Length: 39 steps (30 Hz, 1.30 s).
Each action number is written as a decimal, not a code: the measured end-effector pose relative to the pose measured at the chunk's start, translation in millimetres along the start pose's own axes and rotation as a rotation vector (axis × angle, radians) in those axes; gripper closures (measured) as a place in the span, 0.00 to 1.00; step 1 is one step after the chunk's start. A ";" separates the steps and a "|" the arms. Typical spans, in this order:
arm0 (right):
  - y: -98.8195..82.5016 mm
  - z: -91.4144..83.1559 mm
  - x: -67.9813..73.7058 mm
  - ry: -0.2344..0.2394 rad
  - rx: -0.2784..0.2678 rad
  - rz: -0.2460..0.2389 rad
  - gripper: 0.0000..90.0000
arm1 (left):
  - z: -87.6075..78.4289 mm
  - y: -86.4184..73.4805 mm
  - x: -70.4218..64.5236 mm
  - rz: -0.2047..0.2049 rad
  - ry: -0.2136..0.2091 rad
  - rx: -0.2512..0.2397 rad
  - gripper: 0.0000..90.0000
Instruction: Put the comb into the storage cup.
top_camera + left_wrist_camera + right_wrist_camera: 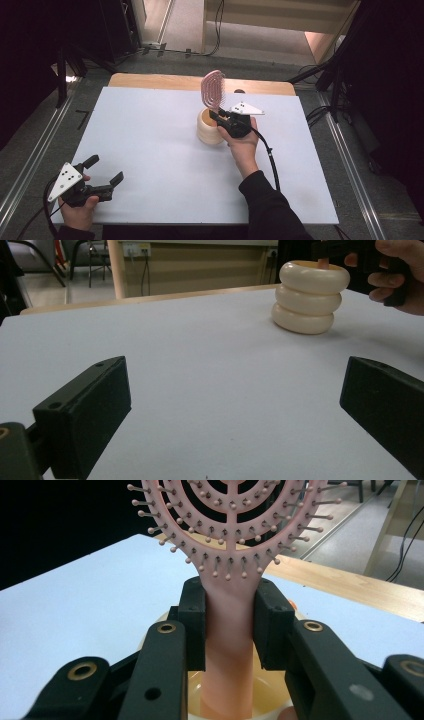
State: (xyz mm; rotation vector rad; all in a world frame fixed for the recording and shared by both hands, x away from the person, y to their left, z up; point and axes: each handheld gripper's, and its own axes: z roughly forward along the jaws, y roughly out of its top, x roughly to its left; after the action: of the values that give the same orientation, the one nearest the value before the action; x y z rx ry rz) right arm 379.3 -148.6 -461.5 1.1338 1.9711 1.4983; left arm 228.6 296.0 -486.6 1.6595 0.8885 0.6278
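Note:
A pink hairbrush (213, 89) stands upright with its handle going down into a cream ribbed holder (209, 127) near the middle of the white table. My right gripper (218, 115) is shut on the brush's handle just above the holder's mouth; in the right gripper view both pads (192, 615) press the pink handle (229, 630), bristled head (232, 515) above. My left gripper (106, 170) rests at the table's front left, open, with nothing between its jaws. In the left gripper view the holder (310, 296) stands far off at the upper right, beside the other hand.
The white board (150, 150) covers a wooden table whose back edge (150, 80) shows behind it. Metal rails run along both sides on the floor. Cables and dark stands lie beyond the far edge. A small dark thing (239, 91) sits by the back edge.

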 end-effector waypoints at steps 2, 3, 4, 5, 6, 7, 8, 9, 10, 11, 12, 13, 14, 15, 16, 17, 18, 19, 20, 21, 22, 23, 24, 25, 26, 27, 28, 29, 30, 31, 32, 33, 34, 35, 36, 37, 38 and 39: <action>-0.7 1.0 -0.5 -0.003 0.005 -0.002 0.76 | 0.1 -0.1 -0.1 -0.001 0.000 -0.001 0.01; -1.1 1.1 -1.1 -0.002 0.011 -0.001 0.76 | 0.0 -0.1 0.0 0.001 0.001 0.001 0.01; -1.6 1.4 -1.4 -0.001 0.014 -0.001 0.76 | 0.2 -0.1 -0.1 -0.001 0.000 0.000 0.01; -2.0 1.5 -1.1 -0.001 0.019 0.003 0.76 | 0.1 -0.1 0.0 0.001 0.000 0.001 0.01; -2.2 1.7 -1.2 0.000 0.022 0.006 0.76 | 0.1 0.0 -0.1 -0.001 0.000 0.000 0.01; -2.5 1.9 -1.4 0.000 0.025 0.006 0.76 | 0.0 0.0 0.1 0.000 -0.001 0.001 0.01; -2.7 2.2 -1.6 -0.003 0.030 0.005 0.76 | 0.1 0.0 0.1 -0.001 -0.001 0.000 0.01; -3.0 2.5 -1.8 -0.001 0.033 0.007 0.76 | -0.1 0.0 0.2 0.000 -0.001 0.001 0.01; -3.2 2.8 -2.0 0.000 0.033 0.007 0.76 | 0.0 0.0 0.2 -0.001 -0.001 0.000 0.01; -3.5 3.0 -1.9 -0.001 0.034 0.009 0.76 | -0.1 0.0 0.2 0.000 -0.001 0.001 0.01; -3.7 3.0 -1.8 -0.003 0.037 0.013 0.76 | -0.1 0.0 0.2 0.000 -0.002 0.001 0.01; -4.0 3.1 -2.0 -0.001 0.037 0.016 0.76 | -0.1 0.0 0.1 -0.001 -0.002 0.000 0.01; -4.1 3.1 -2.1 -0.001 0.036 0.018 0.76 | -0.2 0.0 0.3 0.000 -0.002 0.001 0.01; -4.2 2.8 -2.1 0.000 0.037 0.022 0.76 | -0.2 0.0 0.3 -0.001 -0.002 0.001 0.01; -4.4 2.6 -2.2 0.000 0.035 0.029 0.75 | -0.2 0.0 0.3 -0.001 -0.001 0.000 0.01; -4.5 2.2 -2.5 0.000 0.036 0.036 0.75 | -0.2 0.0 0.3 -0.001 -0.001 0.000 0.01; -4.6 1.7 -3.0 0.002 0.036 0.043 0.75 | -0.3 0.0 0.3 0.000 -0.001 0.001 0.01; -4.7 1.5 -3.7 0.003 0.035 0.044 0.75 | -0.2 0.0 0.3 0.000 -0.001 0.001 0.01; -4.6 1.2 -3.9 0.006 0.034 0.047 0.75 | -0.3 0.0 0.2 0.001 -0.002 0.001 0.01; -4.5 0.7 -3.8 0.010 0.036 0.049 0.75 | -0.2 0.0 0.2 0.001 -0.002 0.001 0.01; -4.1 0.4 -3.9 0.010 0.036 0.044 0.74 | -0.2 0.0 0.2 0.001 -0.001 0.002 0.01; -3.7 -0.3 -4.0 0.013 0.030 0.040 0.71 | -0.2 0.0 0.2 0.000 -0.002 0.001 0.01; -2.7 -1.6 -3.1 0.018 0.026 0.046 0.68 | -0.2 0.0 0.2 0.000 -0.001 0.001 0.01; -1.6 -2.6 -2.5 0.006 0.027 0.043 0.62 | 0.0 0.0 0.1 -0.001 0.000 0.000 0.01; -1.0 -2.5 -2.3 -0.006 0.038 0.035 0.57 | 0.0 0.0 0.1 0.001 0.000 0.002 0.01; -1.9 -1.9 -1.9 -0.006 0.050 0.030 0.56 | 0.1 0.0 -0.1 -0.001 0.000 0.001 0.01; -3.1 -2.2 -2.0 0.006 0.055 0.031 0.54 | 0.1 -0.1 -0.1 0.000 0.000 0.001 0.01; -3.7 -2.8 -2.2 0.008 0.050 0.032 0.49 | -0.1 0.0 -0.1 0.001 0.000 0.002 0.01; -3.5 -4.3 -1.8 0.010 0.047 0.035 0.47 | 0.0 -0.1 0.0 0.000 -0.001 0.001 0.01; -2.7 -6.0 -1.1 0.002 0.042 0.032 0.43 | 0.1 -0.1 0.0 -0.001 0.000 0.001 0.01; -1.8 -7.2 -0.5 -0.007 0.038 0.026 0.38 | 0.2 -0.1 -0.2 -0.002 0.000 0.000 0.01; -0.8 -8.5 0.2 -0.010 0.036 0.020 0.34 | 0.1 -0.1 -0.3 -0.001 0.000 0.001 0.01; -0.2 -10.0 0.7 -0.005 0.036 0.018 0.33 | 0.3 -0.1 -0.4 -0.002 -0.001 -0.001 0.01; 0.0 -11.2 1.3 -0.004 0.036 0.013 0.29 | 0.3 -0.1 -0.4 -0.002 -0.001 -0.001 0.01; 0.1 -12.9 2.1 -0.006 0.039 0.007 0.25 | 0.3 0.0 -0.3 -0.002 -0.001 -0.001 0.01; 0.0 -13.8 2.2 -0.005 0.038 0.001 0.23 | 0.2 0.0 -0.2 -0.001 -0.001 0.000 0.01; -0.1 -15.3 2.4 -0.003 0.038 -0.001 0.20 | 0.3 0.0 -0.4 -0.002 0.000 -0.001 0.01; -0.3 -16.6 2.4 0.000 0.032 -0.003 0.16 | 0.2 0.0 -0.4 -0.002 0.000 -0.001 0.01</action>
State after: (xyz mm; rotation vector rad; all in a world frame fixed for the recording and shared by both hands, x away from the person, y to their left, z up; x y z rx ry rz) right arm 365.7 -156.5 -455.9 1.1429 2.0024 1.4700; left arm 228.6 295.5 -486.7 1.6577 0.8893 0.6268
